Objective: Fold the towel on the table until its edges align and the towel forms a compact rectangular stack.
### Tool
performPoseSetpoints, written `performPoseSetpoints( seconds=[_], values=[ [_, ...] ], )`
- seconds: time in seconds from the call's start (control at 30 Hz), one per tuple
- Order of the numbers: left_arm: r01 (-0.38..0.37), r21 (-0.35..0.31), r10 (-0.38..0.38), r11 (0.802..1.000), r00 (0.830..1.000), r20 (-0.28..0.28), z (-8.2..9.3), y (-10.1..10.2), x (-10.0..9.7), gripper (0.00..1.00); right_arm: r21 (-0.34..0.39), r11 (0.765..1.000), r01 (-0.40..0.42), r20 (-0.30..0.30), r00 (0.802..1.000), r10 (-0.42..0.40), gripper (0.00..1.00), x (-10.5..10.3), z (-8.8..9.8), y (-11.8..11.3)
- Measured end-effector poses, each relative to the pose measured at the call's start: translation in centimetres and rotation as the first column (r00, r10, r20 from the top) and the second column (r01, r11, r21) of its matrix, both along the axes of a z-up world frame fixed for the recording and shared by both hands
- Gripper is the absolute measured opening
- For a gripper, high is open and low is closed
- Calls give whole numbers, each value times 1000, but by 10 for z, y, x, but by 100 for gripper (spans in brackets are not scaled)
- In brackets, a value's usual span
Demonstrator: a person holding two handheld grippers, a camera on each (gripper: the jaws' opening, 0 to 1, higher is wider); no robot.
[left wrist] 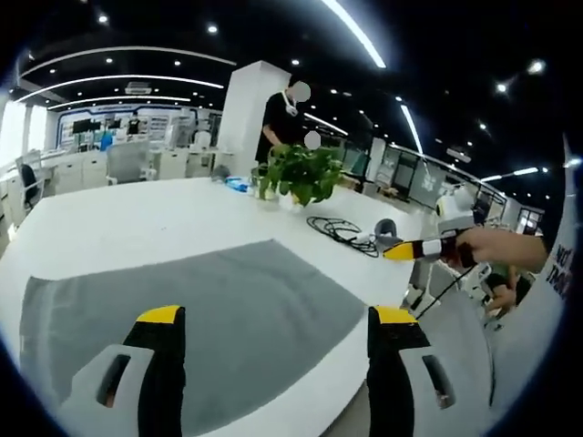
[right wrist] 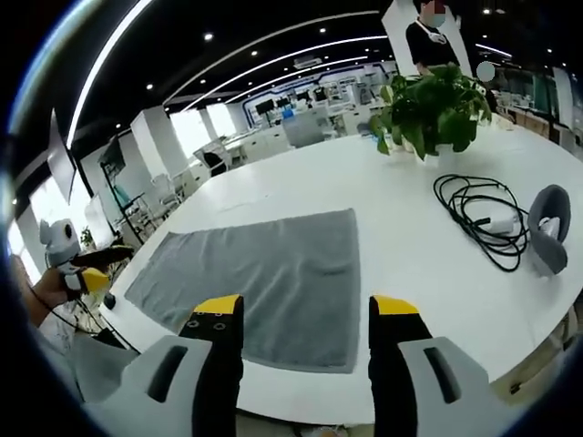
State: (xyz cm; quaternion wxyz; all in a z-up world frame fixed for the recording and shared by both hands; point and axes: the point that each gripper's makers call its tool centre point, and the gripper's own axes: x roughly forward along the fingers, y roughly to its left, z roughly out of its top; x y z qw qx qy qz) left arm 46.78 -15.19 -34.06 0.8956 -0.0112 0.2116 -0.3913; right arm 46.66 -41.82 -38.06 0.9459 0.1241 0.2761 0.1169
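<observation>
Left gripper point(left wrist: 273, 319) and right gripper point(right wrist: 306, 308), both with jaws spread and holding nothing, hover above the near edge of a white table point(right wrist: 301, 187) in an open-plan office. The grey towel point(right wrist: 264, 273) lies flat and unfolded along that edge, long axis parallel to it. Potted plant point(right wrist: 433, 109) and coiled cable point(right wrist: 478, 214) sit farther back.

The towel point(right wrist: 273, 269) is showing as matt grey cloth with a soft nap, lying on a smooth white table point(right wrist: 301, 182) that is looking faintly glossy.
</observation>
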Motion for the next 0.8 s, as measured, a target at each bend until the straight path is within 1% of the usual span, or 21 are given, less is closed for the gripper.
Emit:
performPoseSetpoints(
  seconds=[0.07,0.1,0.17,0.2,0.27,0.37,0.43,0.53,0.63,0.8],
  values=[
    [16,-6,-16,1000,1000,2,1,-6,-1,85,15,1000,-4,13,1000,4,54,5,8,2],
    [26,-7,-26,1000,1000,5,1,-11,-1,85,6,1000,-13,18,1000,13,54,11,8,-1],
    [40,-7,-40,999,999,8,1,-17,-2,85,-7,1000,-25,22,999,25,54,14,9,-3],
    [53,-6,-53,999,999,12,2,-25,-5,85,-1,1000,-30,27,999,30,54,20,12,-5],
    [66,1,-66,998,998,16,1,-31,-6,85,25,999,-29,42,999,28,54,23,20,-4],
    [94,5,-94,996,995,19,1,-44,-9,85,17,999,-42,54,998,41,54,33,23,-7],
    [112,7,-112,994,993,24,1,-51,-10,85,9,999,-52,58,997,52,54,36,28,-4],
    [139,17,-139,990,990,35,-2,-58,-10,85,6,998,-65,58,996,64,54,43,29,-5],
    [160,14,-160,987,987,30,-4,-66,-12,85,-5,996,-85,61,994,85,54,47,32,-3],
    [192,34,-193,981,981,21,-10,-77,-15,84,-18,993,-116,60,991,117,53,54,35,-1]
  ],
)
